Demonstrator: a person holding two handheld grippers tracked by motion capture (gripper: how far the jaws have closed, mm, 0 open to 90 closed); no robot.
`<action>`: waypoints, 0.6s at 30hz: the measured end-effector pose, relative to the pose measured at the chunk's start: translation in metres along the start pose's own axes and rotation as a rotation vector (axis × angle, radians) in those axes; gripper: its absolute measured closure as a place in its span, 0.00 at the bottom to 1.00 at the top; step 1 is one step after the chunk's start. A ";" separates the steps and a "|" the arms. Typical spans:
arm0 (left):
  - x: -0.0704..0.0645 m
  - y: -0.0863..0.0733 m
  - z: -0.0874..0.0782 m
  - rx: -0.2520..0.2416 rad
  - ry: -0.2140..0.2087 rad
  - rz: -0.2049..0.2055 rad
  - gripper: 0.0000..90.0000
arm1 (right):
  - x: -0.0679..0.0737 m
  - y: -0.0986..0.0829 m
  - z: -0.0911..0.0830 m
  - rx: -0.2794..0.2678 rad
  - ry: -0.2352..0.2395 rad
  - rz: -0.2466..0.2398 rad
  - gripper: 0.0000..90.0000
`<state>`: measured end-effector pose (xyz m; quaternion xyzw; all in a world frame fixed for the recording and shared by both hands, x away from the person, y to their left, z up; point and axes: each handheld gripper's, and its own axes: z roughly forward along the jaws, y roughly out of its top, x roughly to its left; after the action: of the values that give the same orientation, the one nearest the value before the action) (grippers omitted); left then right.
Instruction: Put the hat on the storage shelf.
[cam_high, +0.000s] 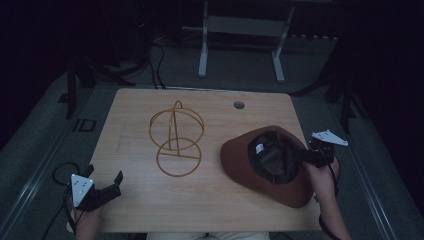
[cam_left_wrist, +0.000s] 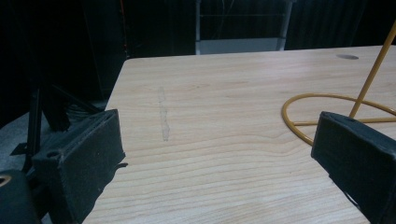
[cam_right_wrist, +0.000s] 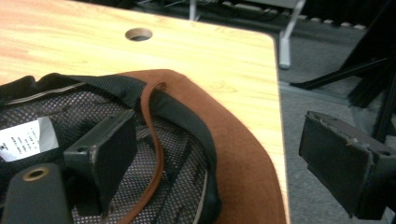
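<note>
The hat (cam_high: 265, 165) is straddled at its rim by the wide-open right gripper (cam_high: 312, 155); the wide, empty left gripper (cam_high: 107, 190) is kept far away.

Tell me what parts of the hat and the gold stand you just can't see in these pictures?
- Hat: lies upside down, so its crown top is hidden against the table in the high view.
- Label inside the hat: print too small to read in the right gripper view.
- Wire stand: its top is cut off by the left gripper view's edge.
- Right hand-held gripper: one jaw sits inside the hat, hiding the lining beneath.
</note>
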<state>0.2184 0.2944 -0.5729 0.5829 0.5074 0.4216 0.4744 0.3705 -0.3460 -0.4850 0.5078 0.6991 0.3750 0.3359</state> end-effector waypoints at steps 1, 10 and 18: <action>0.001 0.000 0.000 -0.001 0.002 -0.001 0.03 | -0.001 0.001 0.007 0.030 0.004 0.005 0.12; 0.002 -0.001 0.000 0.015 0.009 -0.004 0.03 | -0.005 -0.006 0.037 0.159 -0.045 0.012 0.16; 0.002 -0.001 -0.001 0.020 0.004 -0.006 0.03 | -0.005 -0.021 0.060 0.261 -0.045 0.012 0.26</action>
<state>0.2179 0.2969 -0.5737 0.5850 0.5144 0.4163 0.4689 0.4130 -0.3446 -0.5324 0.5598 0.7311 0.2712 0.2803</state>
